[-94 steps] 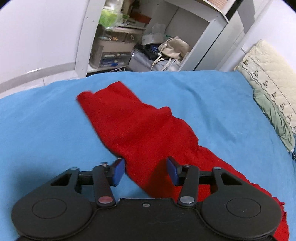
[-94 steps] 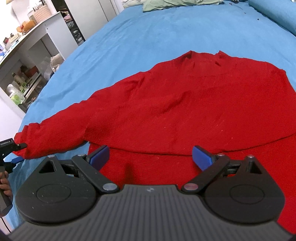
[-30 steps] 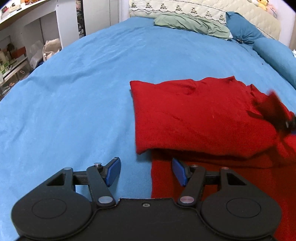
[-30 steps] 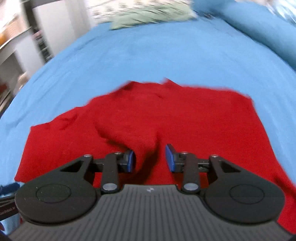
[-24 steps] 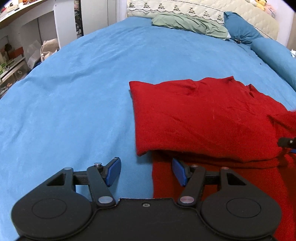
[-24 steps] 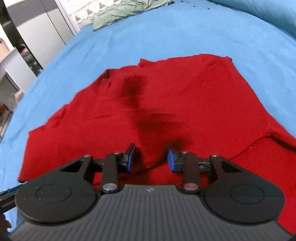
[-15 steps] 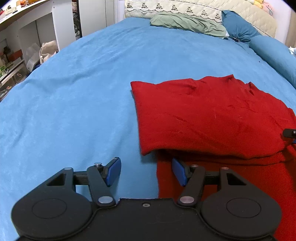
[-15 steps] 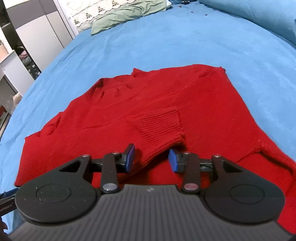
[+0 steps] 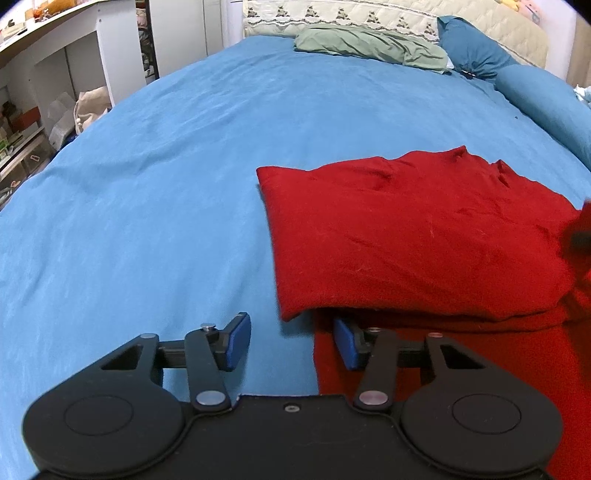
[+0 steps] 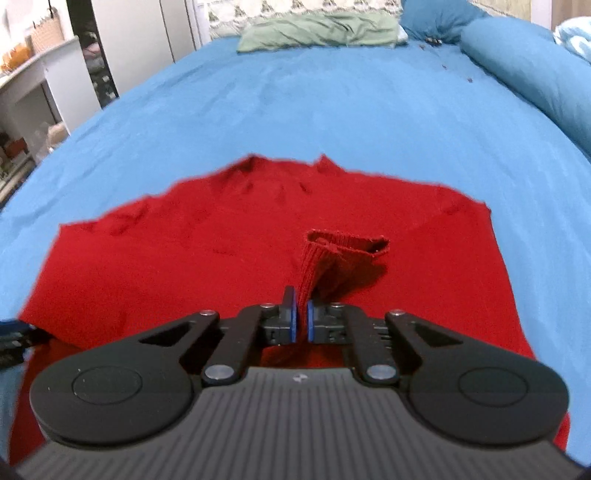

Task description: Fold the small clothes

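Left gripper (image 9: pixel 291 341): fingers (image 9: pixel 236 341) spread wide and holding nothing, low over the bed (image 9: pixel 147 177); the left pad sits over bare blue sheet, the right pad over the sweater's lower layer, so the sweater's left edge runs between them. Sweater (image 9: pixel 413 236): red knit, lying flat on the bed ahead and to the right of these fingers; the left sleeve side is already folded in over the body, its folded corner just ahead of the right pad, its long fold edge running away from the fingers toward the neck at the far end. Right gripper (image 10: pixel 302 319): fingers closed tight on the ribbed cuff (image 10: pixel 343 254) of the right sleeve, only a thin pinch of knit between the pads; the cuff stands up off the body directly ahead of the fingers, its open end turned to the far side and tipped a little right. Sleeve axis: from the pinch back under the gripper, the rest hidden by the gripper's body. Sweater (image 10: pixel 184 258) in the right wrist view: spread ahead of the fingers, more of it to their left than to their right, neck at the far edge. Judgement: the right hand is the nearer and the only one engaged; the coming move likely turns on carrying the cuff leftward of its fingers, across the body toward the folded left side. Far items: green pillow (image 10: pixel 317 29) at the head of the bed, well apart from the sweater.
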